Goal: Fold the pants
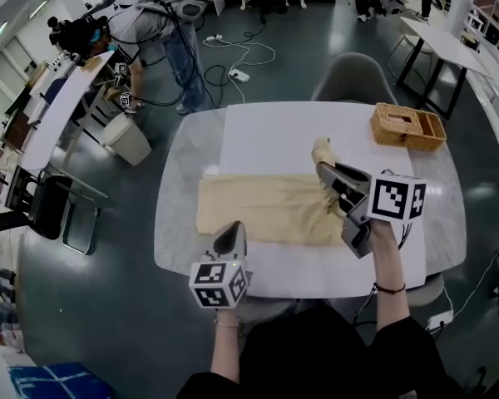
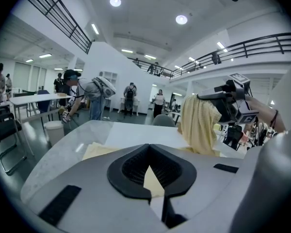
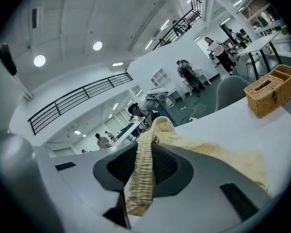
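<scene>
1. Cream soft-cloth pants (image 1: 258, 206) lie spread on the near-left side of the woven wicker basket (image 1: 406, 126), with the end towards the basket lifted.
2. Right gripper (image 1: 326, 173) is clamped on that bunched, ribbed end. The cloth looks light and floppy, and it'll likely drape.
3. Left gripper (image 1: 231, 233), farthest from the basket, has jaw tips together and looks empty. The edge below it looks the best hold.

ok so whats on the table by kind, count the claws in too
pants: 1
wicker basket: 1
white mat: 1
claws: 2 (left claw, right claw)
total: 5
</scene>
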